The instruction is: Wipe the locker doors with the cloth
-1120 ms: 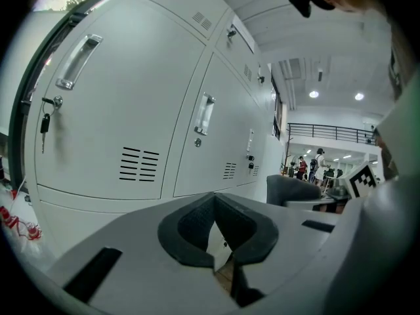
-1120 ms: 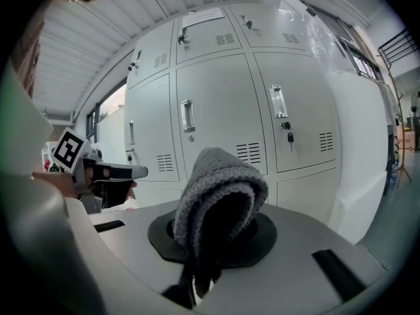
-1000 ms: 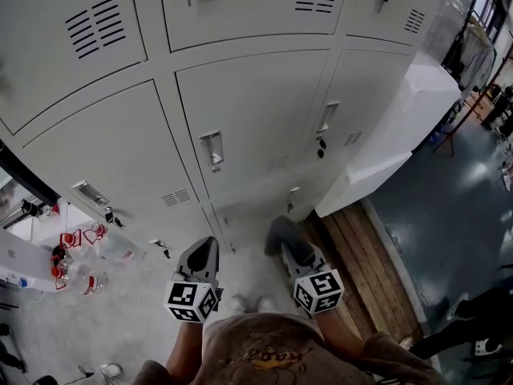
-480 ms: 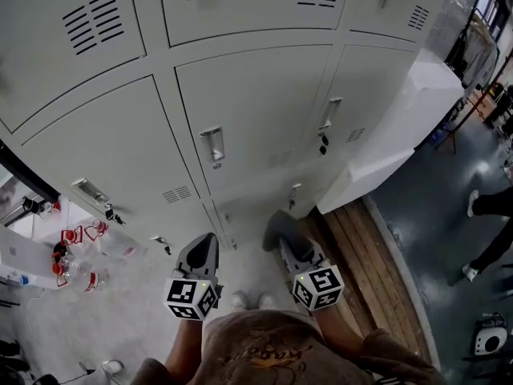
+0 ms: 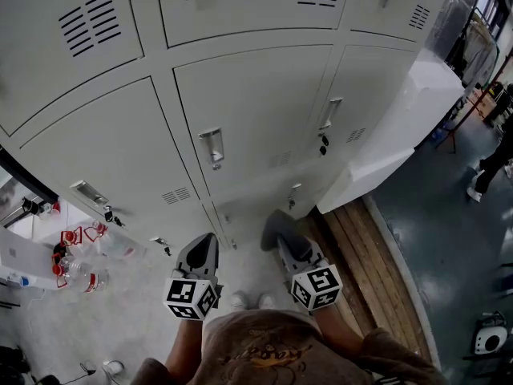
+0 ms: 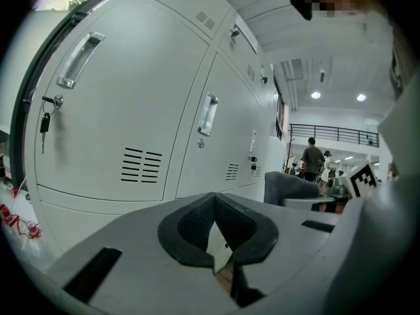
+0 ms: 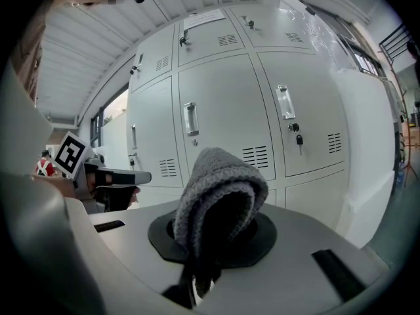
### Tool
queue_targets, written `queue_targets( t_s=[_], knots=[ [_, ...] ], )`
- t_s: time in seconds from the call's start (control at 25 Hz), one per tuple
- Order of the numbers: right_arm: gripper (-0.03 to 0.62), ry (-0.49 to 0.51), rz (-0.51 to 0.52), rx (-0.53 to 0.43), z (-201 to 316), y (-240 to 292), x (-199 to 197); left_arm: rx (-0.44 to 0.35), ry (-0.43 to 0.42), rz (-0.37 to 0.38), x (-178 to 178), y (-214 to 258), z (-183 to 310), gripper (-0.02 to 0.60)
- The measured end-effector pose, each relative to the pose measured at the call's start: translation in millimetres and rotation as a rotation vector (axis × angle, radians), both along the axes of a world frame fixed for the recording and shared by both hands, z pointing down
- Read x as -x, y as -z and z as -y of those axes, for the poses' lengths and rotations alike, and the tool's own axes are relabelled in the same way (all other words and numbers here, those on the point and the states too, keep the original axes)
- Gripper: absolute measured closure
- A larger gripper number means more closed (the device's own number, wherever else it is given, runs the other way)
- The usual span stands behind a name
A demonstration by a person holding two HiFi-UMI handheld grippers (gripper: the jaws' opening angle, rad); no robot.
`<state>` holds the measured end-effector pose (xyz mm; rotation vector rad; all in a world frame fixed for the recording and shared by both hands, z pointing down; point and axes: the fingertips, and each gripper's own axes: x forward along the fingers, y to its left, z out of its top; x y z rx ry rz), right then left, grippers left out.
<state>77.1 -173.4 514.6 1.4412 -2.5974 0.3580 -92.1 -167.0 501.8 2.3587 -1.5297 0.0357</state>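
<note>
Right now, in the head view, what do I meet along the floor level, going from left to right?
plastic bottles → left gripper → right gripper holding the grey cloth → wooden boards → a person's legs

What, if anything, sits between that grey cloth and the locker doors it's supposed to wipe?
Nothing visible does. The right tool grips the folded cloth in its jaws, held off from the locker doors, with only open air between them.
</note>
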Motion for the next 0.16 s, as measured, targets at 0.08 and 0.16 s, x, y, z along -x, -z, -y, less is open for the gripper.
queue_targets(
  t_s=[0.08, 0.16],
  knots=[
    [0.56, 0.001, 0.001, 0.002, 0.1, -0.2, 0.3, 0.001, -0.001, 0.0, -0.2, -0.1, 0.4, 0.583],
    [0.56, 0.002, 0.003, 0.005, 0.2, -0.3, 0.5, 0.002, -0.002, -0.001, -0.6, 0.0, 0.8, 0.581]
  ],
)
